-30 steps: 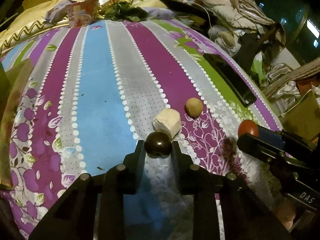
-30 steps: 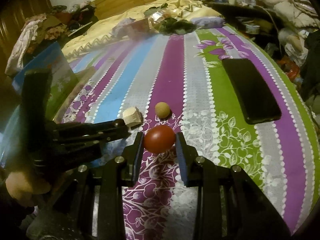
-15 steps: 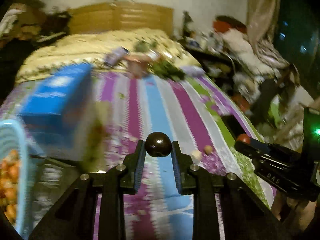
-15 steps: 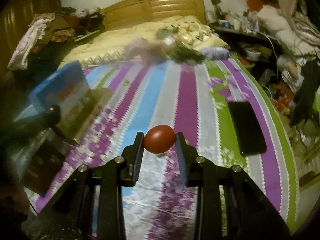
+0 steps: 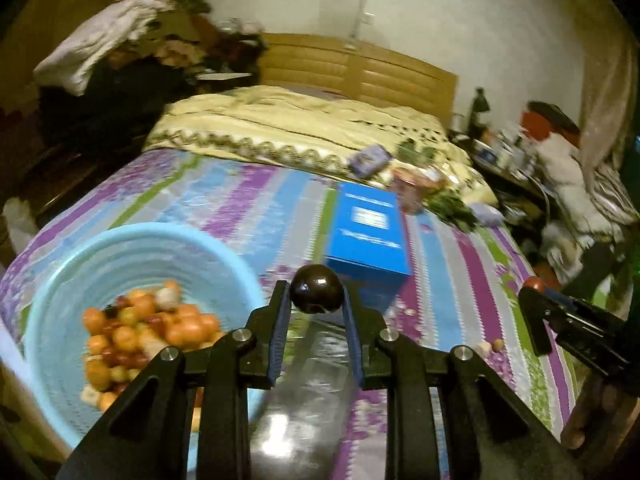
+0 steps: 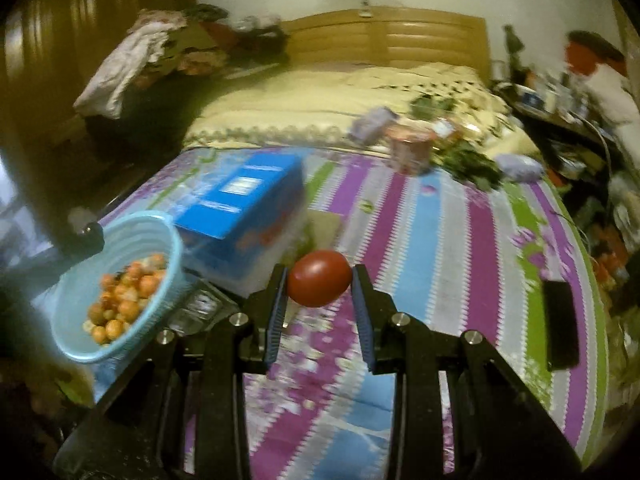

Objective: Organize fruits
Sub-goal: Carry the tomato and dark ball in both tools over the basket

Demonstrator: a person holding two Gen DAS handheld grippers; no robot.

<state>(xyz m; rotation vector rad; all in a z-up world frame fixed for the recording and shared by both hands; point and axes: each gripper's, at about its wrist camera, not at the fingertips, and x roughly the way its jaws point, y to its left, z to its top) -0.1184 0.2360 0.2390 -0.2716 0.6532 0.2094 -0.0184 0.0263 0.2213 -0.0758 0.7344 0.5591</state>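
My left hand-held gripper (image 5: 316, 298) is clamped on a small dark round fruit (image 5: 316, 289) at its fingertips. Below it, at about eight o'clock, sits the light blue basket (image 5: 132, 240) with its heap of orange and red fruits (image 5: 144, 332). A blue box (image 5: 366, 236) lies at one o'clock on the striped bedspread (image 5: 452, 264). My right hand-held gripper (image 6: 319, 286) is clamped on a red fruit (image 6: 319, 283); from there the basket is at nine o'clock, and a black phone (image 6: 562, 326) lies at three o'clock.
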